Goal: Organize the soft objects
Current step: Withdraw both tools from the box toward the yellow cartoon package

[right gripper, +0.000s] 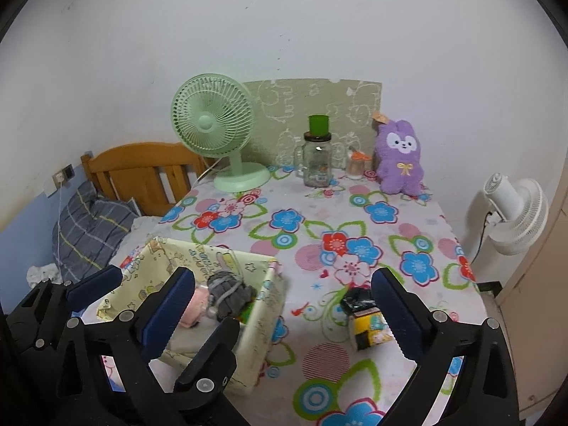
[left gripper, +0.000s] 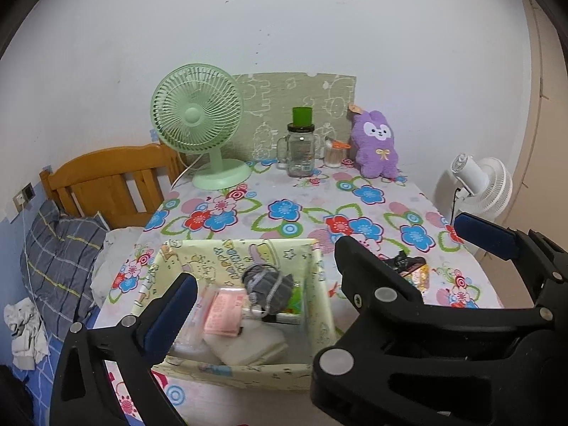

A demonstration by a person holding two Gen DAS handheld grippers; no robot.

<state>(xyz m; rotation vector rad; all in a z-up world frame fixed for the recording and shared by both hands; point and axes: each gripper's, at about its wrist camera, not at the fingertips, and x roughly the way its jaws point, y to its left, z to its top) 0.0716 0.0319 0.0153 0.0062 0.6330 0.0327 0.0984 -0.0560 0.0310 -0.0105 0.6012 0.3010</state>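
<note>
A small bedroom corner under flat, even light.
A white wall [right gripper: 319,17] rose far; a wooden headboard [right gripper: 142,174] stood left; a white floor fan [right gripper: 514,213] stood right.

Floral-cloth table [right gripper: 319,227] ahead of grippers: fabric box [right gripper: 261,323] near left, small packet [right gripper: 365,316] between right fingers, green fan [right gripper: 220,131], glass jar [right gripper: 317,161], purple plush [right gripper: 399,156] far.

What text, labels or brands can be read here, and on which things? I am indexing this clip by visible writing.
Storage box, inner wall: large printed letters, seen at a slant; they cannot be read with certainty.
Pink packet in the box: print too blurred to read.
Small yellow and black box on the tablecloth: cartoon print, no words readable.
Glass jar: label too small to read.
Purple plush: its paper tag is unreadable.
</note>
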